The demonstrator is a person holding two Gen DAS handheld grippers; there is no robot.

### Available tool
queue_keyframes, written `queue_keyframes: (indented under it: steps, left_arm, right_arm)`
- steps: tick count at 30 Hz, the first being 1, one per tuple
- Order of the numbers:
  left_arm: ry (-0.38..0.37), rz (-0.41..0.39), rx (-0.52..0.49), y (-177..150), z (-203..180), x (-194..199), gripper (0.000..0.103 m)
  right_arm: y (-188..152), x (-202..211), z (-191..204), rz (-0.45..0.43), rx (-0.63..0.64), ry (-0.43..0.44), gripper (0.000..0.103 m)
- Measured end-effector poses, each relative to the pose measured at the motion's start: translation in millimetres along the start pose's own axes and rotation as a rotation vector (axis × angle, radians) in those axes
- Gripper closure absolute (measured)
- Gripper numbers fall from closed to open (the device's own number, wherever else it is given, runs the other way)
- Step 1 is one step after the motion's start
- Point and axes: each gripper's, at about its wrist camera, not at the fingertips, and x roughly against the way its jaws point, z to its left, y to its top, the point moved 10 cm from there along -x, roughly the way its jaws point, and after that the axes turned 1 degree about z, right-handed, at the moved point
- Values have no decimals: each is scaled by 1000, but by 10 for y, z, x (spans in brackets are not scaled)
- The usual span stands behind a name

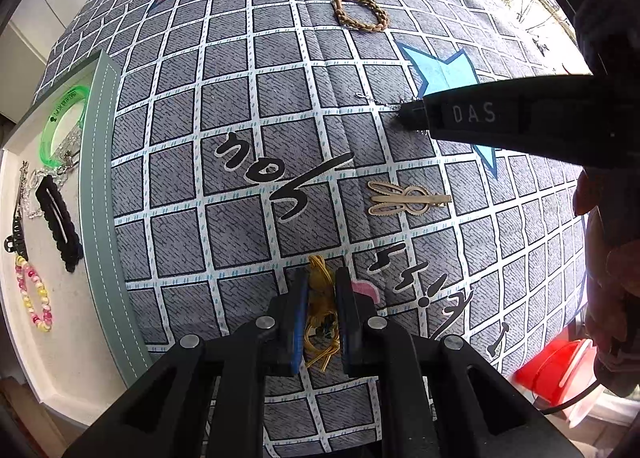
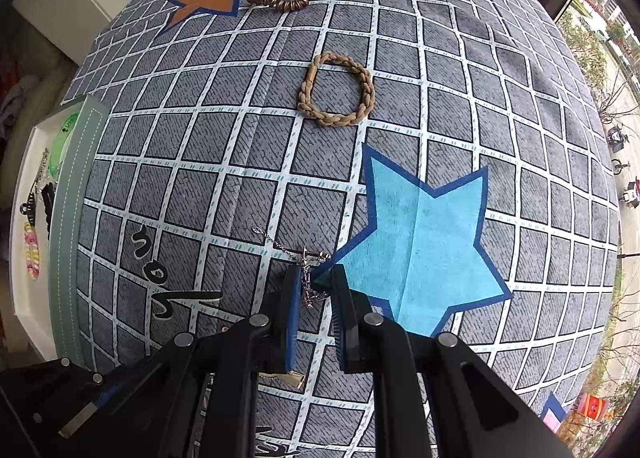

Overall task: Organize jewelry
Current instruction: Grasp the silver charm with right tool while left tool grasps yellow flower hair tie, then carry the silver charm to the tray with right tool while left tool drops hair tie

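Left gripper [image 1: 322, 290] fingers straddle yellow cord [image 1: 320, 298] near the desk's front edge, gap showing, not clamped; right gripper [image 2: 316, 286] likewise around silver chain [image 2: 308, 282] beside blue star [image 2: 420, 242]. Both light, limp, snag-prone; pinch the bunched middle. Tray [image 1: 100, 178] at left edge.

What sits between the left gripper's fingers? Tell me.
In the left wrist view, a yellow thread bracelet lies between the left gripper's fingers, on the checked cloth. Whether they clamp it is unclear.

Silver chain [image 2: 304, 270] and yellow cord tangle [image 1: 320, 298] lie on cloth
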Motion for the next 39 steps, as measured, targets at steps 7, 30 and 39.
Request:
queue_keyframes:
  steps: [7, 30, 39]
  left_arm:
    - [-54, -38, 26, 216, 124, 330, 83]
    - [-67, -157, 101, 341, 517, 851, 83]
    - [-34, -186, 151, 191, 844, 981, 83]
  right_arm:
    - [-82, 58, -136, 14, -120, 105, 87]
    - [-179, 442, -100, -14, -163, 168, 87]
    - [-47, 621, 330, -41, -90, 205, 87]
